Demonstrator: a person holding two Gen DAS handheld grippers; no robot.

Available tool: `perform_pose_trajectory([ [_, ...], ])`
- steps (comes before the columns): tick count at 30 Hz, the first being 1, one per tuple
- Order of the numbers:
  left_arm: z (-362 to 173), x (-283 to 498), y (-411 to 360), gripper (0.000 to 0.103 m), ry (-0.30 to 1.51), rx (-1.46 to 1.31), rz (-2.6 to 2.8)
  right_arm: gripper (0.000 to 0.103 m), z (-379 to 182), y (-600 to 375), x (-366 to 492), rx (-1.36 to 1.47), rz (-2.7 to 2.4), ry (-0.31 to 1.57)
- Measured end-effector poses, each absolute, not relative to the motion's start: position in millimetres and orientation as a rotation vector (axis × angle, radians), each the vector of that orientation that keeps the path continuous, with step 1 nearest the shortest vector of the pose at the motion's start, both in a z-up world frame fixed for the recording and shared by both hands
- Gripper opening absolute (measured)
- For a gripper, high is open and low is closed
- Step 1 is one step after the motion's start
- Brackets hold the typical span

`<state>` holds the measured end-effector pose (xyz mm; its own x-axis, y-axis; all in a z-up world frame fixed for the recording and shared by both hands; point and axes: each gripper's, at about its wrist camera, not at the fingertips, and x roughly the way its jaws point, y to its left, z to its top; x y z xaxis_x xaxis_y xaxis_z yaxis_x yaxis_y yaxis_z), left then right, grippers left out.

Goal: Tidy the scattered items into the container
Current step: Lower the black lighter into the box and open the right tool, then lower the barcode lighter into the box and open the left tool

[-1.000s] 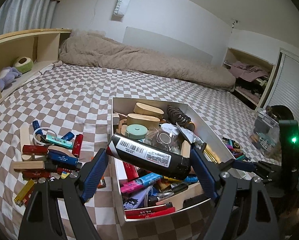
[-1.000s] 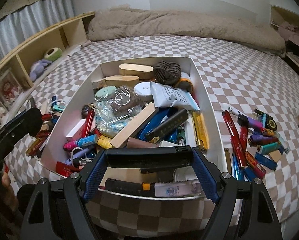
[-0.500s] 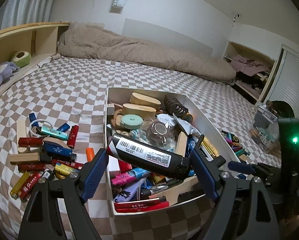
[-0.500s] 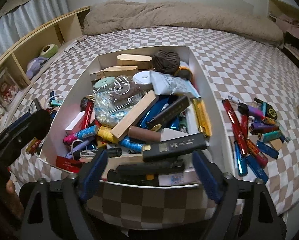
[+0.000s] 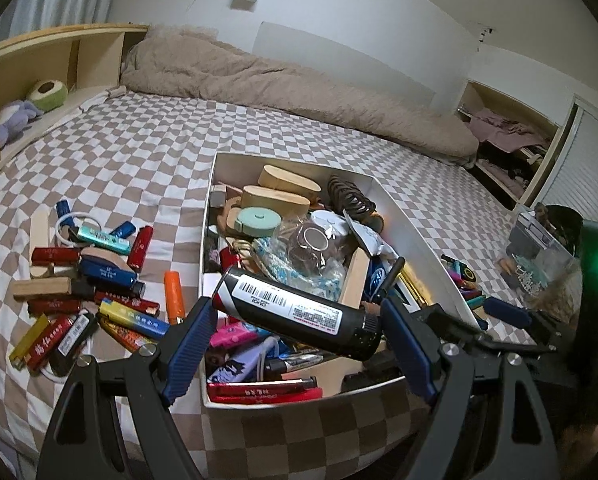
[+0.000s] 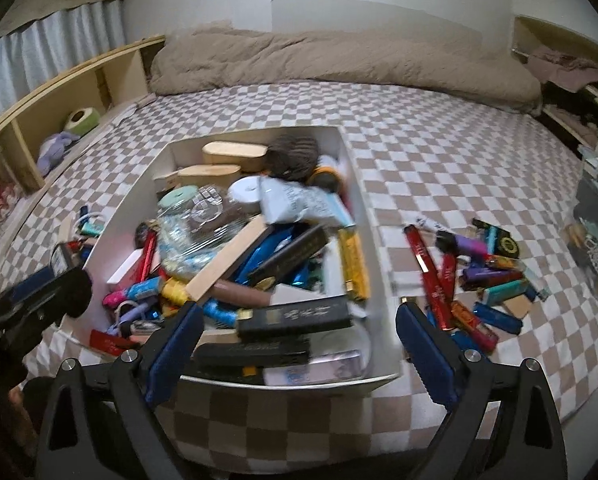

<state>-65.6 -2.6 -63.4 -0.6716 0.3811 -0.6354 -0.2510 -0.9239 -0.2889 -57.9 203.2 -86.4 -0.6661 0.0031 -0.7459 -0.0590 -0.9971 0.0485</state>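
A white box (image 5: 415, 240) full of small items stands on the checkered bed; it also shows in the right wrist view (image 6: 363, 208). My left gripper (image 5: 297, 332) is shut on a black tube with a white barcode label (image 5: 295, 312), held above the box's near left part. My right gripper (image 6: 297, 348) is open and empty above the box's near edge. A black flat box with gold lettering (image 6: 295, 316) lies in the box just beyond its fingers. Scattered lighters and sticks lie left of the box (image 5: 87, 280) and right of it (image 6: 475, 276).
A beige duvet (image 6: 339, 60) lies along the far side of the bed. A wooden shelf (image 5: 27, 80) with soft toys runs on the left. A clear container (image 6: 595, 208) stands at the right. The left gripper shows at the left edge of the right wrist view (image 6: 31, 300).
My right gripper has opened and let go of the black flat box, which now lies in the white box; the gripper has drawn back. My left gripper has moved over the box with the tube.
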Motion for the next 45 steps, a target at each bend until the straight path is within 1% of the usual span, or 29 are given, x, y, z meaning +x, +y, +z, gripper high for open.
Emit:
perform_pose_trajectory([
  [9,-73.9,-63.6,10.2,0.084,-0.285,-1.115,2.553,0.096,-79.8,225.1,-51.3,-1.207,2.835,0.185],
  [22,-84.5,-54.7,26.7,0.084,-0.280,-1.207,2.604,0.096,-78.8,228.4,-43.2,-1.190,2.858,0.206],
  [32,-83.8,-52.0,27.2,0.084,-0.283,-1.204,2.624,0.096,-75.0,233.4,-37.0,-1.166,2.868,0.219],
  [33,-83.5,-51.4,27.8,0.085,-0.279,-1.203,2.622,0.096,-74.8,233.7,-36.4,-1.165,2.869,0.222],
  [34,-82.9,-50.5,28.4,0.090,-0.274,-1.199,2.619,0.096,-74.6,233.9,-36.0,-1.163,2.870,0.223],
  [36,-81.3,-48.6,29.3,0.093,-0.272,-1.190,2.614,0.096,-73.9,234.3,-34.8,-1.159,2.874,0.229],
  [45,-76.1,-44.4,29.2,0.093,-0.256,-1.167,2.629,0.096,-71.2,236.0,-30.8,-1.144,2.877,0.239],
])
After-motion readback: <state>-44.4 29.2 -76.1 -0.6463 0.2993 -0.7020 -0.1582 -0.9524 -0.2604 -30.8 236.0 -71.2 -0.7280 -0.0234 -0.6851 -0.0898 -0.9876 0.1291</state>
